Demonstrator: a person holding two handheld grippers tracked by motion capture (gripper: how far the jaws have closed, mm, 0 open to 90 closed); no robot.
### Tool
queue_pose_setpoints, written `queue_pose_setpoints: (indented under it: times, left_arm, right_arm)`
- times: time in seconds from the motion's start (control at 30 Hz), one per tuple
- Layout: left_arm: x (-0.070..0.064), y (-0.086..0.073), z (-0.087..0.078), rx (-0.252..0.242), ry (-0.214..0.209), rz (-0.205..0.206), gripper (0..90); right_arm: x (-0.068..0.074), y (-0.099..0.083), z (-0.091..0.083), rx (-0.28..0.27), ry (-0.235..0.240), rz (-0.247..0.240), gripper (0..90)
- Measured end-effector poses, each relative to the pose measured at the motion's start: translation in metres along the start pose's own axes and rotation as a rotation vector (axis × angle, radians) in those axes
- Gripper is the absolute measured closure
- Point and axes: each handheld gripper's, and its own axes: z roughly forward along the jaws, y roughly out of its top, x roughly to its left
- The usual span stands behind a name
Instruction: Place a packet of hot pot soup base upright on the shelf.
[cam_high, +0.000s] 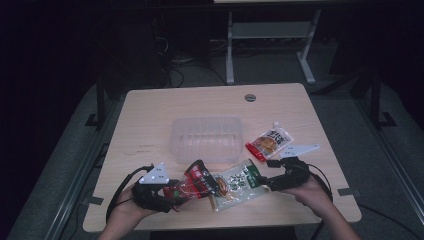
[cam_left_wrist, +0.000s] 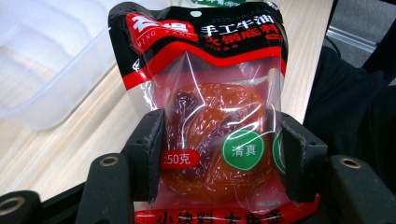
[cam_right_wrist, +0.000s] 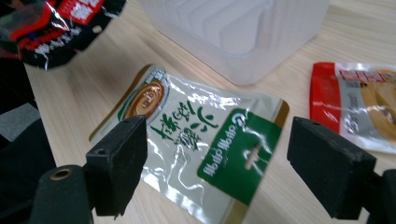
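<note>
On the pale wooden counter (cam_high: 150, 115), the left claw (cam_high: 172, 194) had closed on a red-and-black plastic sachet with a clear window showing a reddish-brown block (cam_left_wrist: 205, 121). In the left gripper view its two black jaws pressed against either side of the sachet's lower half, and the packet rose upright between them, its printed black top uppermost. From the high view the sachet (cam_high: 192, 182) sat near the front edge of the counter, just in front of the clear rectangular plastic tub (cam_high: 206, 139), and its far end touched or overlapped a neighbouring packet.

That neighbour was a flat white-and-green foil sachet with a gold border (cam_right_wrist: 201, 140), lying on the counter between the two claws (cam_high: 237, 184). The right claw (cam_high: 272, 181) stood wide open: in the right gripper view its black jaws were well apart, one on each side of the sachet's green end, neither visibly touching it. The green end with its hang slot pointed toward the right claw.

Farther right, just beside the tub's right corner, lay a third sachet, red and white with an orange-brown round piece visible inside (cam_high: 269, 143); it was flat on the counter and apart from both claws. The tub (cam_right_wrist: 233, 32) stood upright with its opening up, near the middle of the counter.
</note>
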Motion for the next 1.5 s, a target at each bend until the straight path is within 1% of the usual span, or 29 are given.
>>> queue_pose_setpoints:
  times: [0.03,0.1,0.13,0.17,0.2,0.4,0.47,0.5,0.53,0.63,0.67,0.73,0.77,0.87,0.93,0.97,1.07,1.1,1.17,1.23,1.3,1.33,1.43,1.47,1.5]
  left_arm:
    - [-0.001,0.002,0.002,0.001,-0.005,0.005,40.8]
    - [-0.002,0.005,0.005,0.001,-0.009,0.023,40.8]
    - [-0.004,0.010,0.010,0.006,-0.014,0.045,40.8]
    - [-0.004,0.010,0.010,0.006,-0.014,0.045,40.8]
    - [-0.004,0.011,0.012,0.003,-0.017,0.043,40.8]
    - [-0.009,0.021,0.021,0.012,-0.027,0.092,40.8]
    - [-0.010,0.025,0.025,0.005,-0.026,0.102,40.8]
    - [-0.009,0.027,0.026,0.012,-0.028,0.113,40.8]
    - [-0.010,0.028,0.028,0.006,-0.029,0.113,40.8]
    - [-0.009,0.031,0.030,0.000,-0.022,0.126,40.8]
    - [-0.010,0.031,0.030,-0.005,-0.020,0.128,40.8]
    - [-0.010,0.031,0.030,-0.013,-0.014,0.127,40.8]
    - [-0.010,0.031,0.031,-0.016,-0.012,0.130,40.8]
    - [-0.011,0.031,0.033,-0.018,-0.011,0.135,40.8]
    - [-0.013,0.032,0.033,-0.021,-0.009,0.144,40.8]
    - [-0.013,0.033,0.034,-0.025,-0.011,0.143,40.8]
    - [-0.015,0.035,0.034,-0.035,-0.004,0.159,40.8]
    - [-0.016,0.035,0.034,-0.032,-0.004,0.159,40.8]
    - [-0.016,0.035,0.035,-0.027,0.000,0.173,40.8]
    - [-0.016,0.035,0.036,-0.029,0.005,0.174,40.8]
    - [-0.016,0.035,0.037,-0.028,0.007,0.172,40.8]
    - [-0.016,0.034,0.038,-0.019,0.014,0.181,40.8]
    - [-0.015,0.033,0.039,-0.015,0.019,0.183,40.9]
    - [-0.015,0.033,0.039,-0.014,0.018,0.178,40.9]
    - [-0.014,0.033,0.039,-0.015,0.019,0.181,40.8]
  right_arm:
    - [0.000,0.000,0.000,0.000,0.000,0.000,20.0]
    - [0.002,0.003,0.003,-0.006,0.016,0.002,21.3]
    - [0.003,0.006,0.006,-0.007,0.026,0.003,22.0]
    - [0.003,0.006,0.006,-0.007,0.026,0.003,22.0]
    - [0.005,0.009,0.009,-0.005,0.036,0.008,22.3]
    - [0.013,0.021,0.022,-0.002,0.077,-0.014,24.4]
    - [0.015,0.026,0.027,-0.010,0.098,-0.012,25.8]
    - [0.015,0.029,0.029,-0.014,0.113,-0.005,26.9]
    - [0.015,0.031,0.032,-0.014,0.127,0.001,27.4]
    - [0.017,0.038,0.040,-0.016,0.152,-0.007,28.8]
    - [0.018,0.040,0.043,-0.017,0.172,-0.004,29.3]
    - [0.021,0.044,0.048,-0.009,0.185,-0.014,30.1]
    - [0.022,0.045,0.050,-0.004,0.198,-0.018,30.4]
    - [0.027,0.045,0.056,0.006,0.228,-0.021,30.4]
    - [0.030,0.045,0.059,0.017,0.238,-0.020,30.4]
    - [0.030,0.044,0.060,0.015,0.241,-0.020,30.4]
    - [0.030,0.043,0.063,0.018,0.277,0.004,30.4]
    - [0.031,0.042,0.064,0.022,0.287,0.009,30.4]
    - [0.031,0.041,0.066,0.021,0.304,0.019,30.5]
    - [0.030,0.040,0.068,0.026,0.310,0.025,30.6]
    - [0.029,0.039,0.069,0.031,0.331,0.047,31.8]
    - [0.030,0.038,0.070,0.035,0.337,0.046,31.9]
    - [0.032,0.037,0.073,0.048,0.365,0.061,34.2]
    - [0.033,0.037,0.074,0.048,0.366,0.053,34.5]
    - [0.033,0.038,0.074,0.045,0.358,0.049,36.8]
